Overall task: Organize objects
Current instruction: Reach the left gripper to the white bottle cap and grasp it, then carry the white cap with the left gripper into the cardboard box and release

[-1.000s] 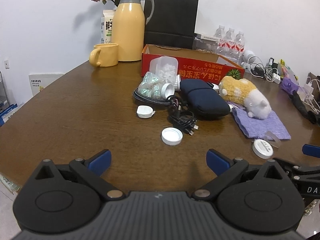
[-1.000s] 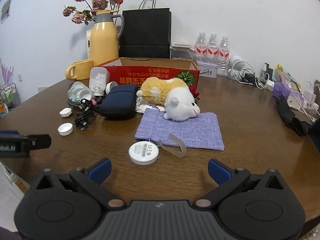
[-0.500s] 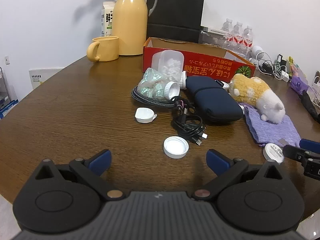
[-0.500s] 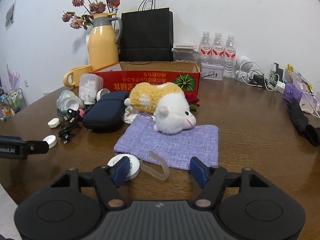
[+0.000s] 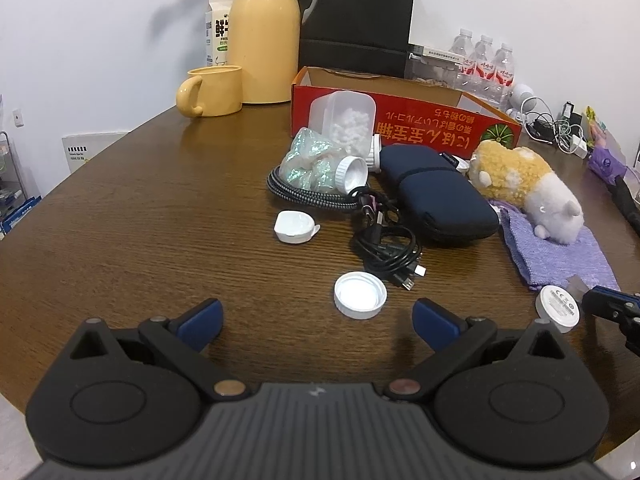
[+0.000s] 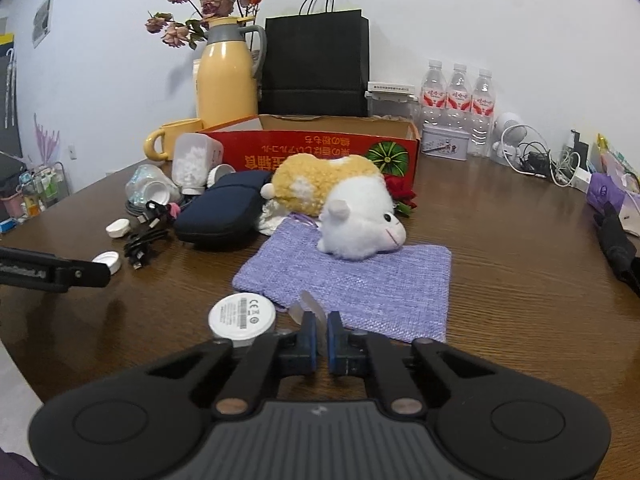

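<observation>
My right gripper [image 6: 321,342] points low over the table, its jaws closing tight onto a clear strap [image 6: 306,305] that curls up beside a white round puck [image 6: 242,314]; the pads press the strap. Just beyond lies a purple cloth pouch [image 6: 360,280] with a yellow-and-white plush toy [image 6: 344,204] on its far edge. My left gripper [image 5: 318,317] stands open and holds nothing, a white screw cap [image 5: 360,295] right ahead of its fingertips. Farther on are a black cable bundle [image 5: 388,244], a small white lid [image 5: 294,227] and a navy zip case [image 5: 436,196].
A red cardboard box [image 6: 320,148] stands open behind the clutter, two plastic jars [image 5: 344,120] tipped against it. A yellow jug [image 5: 264,36], yellow mug [image 5: 212,90], black paper bag [image 6: 316,64] and water bottles [image 6: 458,92] line the wall. Chargers and wires [image 6: 536,158] lie at far right.
The right gripper's jaws went from wide open to shut on the clear strap as it came closer to the puck. The left gripper drew nearer to the white cap and stayed open.
</observation>
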